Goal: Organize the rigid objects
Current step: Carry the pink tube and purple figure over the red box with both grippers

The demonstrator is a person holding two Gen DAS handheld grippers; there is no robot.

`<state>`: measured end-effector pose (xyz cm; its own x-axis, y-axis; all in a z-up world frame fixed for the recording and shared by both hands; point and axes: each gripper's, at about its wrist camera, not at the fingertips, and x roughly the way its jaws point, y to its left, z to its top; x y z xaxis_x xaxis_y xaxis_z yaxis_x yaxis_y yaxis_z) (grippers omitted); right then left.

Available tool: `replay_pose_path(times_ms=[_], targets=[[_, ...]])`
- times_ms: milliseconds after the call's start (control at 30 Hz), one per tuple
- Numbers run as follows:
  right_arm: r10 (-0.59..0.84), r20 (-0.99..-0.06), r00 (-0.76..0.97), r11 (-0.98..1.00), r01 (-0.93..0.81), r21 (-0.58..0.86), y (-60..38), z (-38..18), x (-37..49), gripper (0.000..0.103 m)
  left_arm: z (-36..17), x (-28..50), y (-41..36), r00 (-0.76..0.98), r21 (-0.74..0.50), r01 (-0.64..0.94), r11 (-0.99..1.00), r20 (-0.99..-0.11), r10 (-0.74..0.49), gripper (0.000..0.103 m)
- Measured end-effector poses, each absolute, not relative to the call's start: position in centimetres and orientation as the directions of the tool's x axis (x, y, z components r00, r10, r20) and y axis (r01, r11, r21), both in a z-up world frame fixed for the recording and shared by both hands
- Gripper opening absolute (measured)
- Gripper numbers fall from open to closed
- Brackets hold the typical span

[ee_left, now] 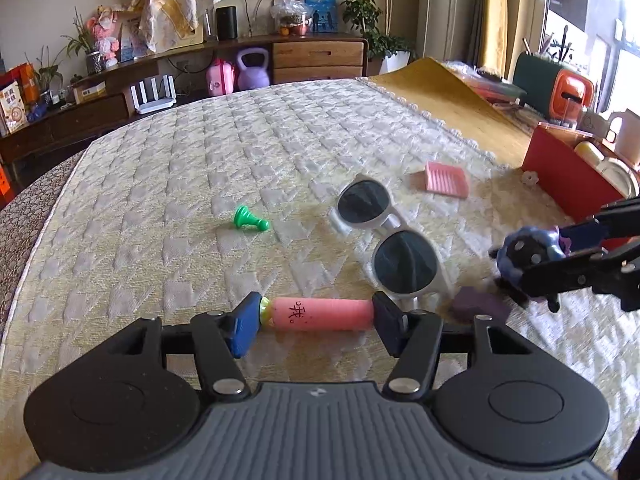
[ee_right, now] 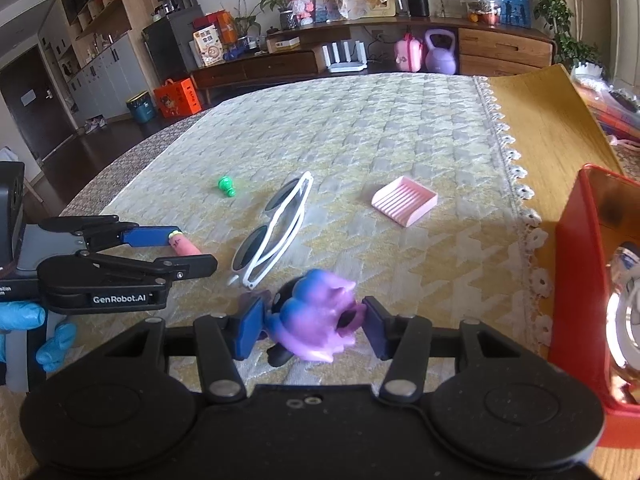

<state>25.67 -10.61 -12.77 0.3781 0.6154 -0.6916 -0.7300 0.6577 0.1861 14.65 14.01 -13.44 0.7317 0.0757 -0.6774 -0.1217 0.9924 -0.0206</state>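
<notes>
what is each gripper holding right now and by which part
The left gripper clamps the pink foam cylinder lengthwise, one pad on each end. The right gripper grips the purple-and-blue plastic toy figure by its two sides.

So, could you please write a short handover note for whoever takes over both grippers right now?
Left gripper: closed end to end on the pink cylinder, low over the bedspread.
Right gripper: clamped on the purple toy figure.
Red box: at the right, some things already inside.
Still loose: white sunglasses, green pawn, pink ridged tray, dark purple piece.
</notes>
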Motion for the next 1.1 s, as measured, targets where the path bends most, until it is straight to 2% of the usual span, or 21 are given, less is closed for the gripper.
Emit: replay_pose_path(times_ms=[200, 400, 733, 1100], targets=[[0.596, -0.681, 0.425, 0.694, -0.699, 0.172, -13.0, -11.7, 25.2, 0.052, -11.5, 14.5, 13.1, 0.736, -0.064, -0.131, 0.989, -0.674, 0.054, 0.059], [0.587, -0.648, 0.486, 0.728, -0.667, 0.159, -16.4, -9.5, 24.8, 0.052, -9.2, 15.3, 10.8, 0.732, -0.125, -0.076, 0.989, -0.681, -0.03, 0.059], [0.536, -0.587, 0.607, 0.803, -0.581, 0.132, -23.4, -6.2, 25.9, 0.052, -5.0, 18.0, 4.0, 0.754, -0.105, 0.068, 0.992, -0.645, -0.12, 0.059], [0.455, -0.581, 0.675, 0.865, -0.491, 0.108, -29.7, -6.5, 27.6, 0.052, -3.4, 23.6, -3.9, 0.739, -0.091, 0.189, 0.978, -0.643, -0.202, 0.059]])
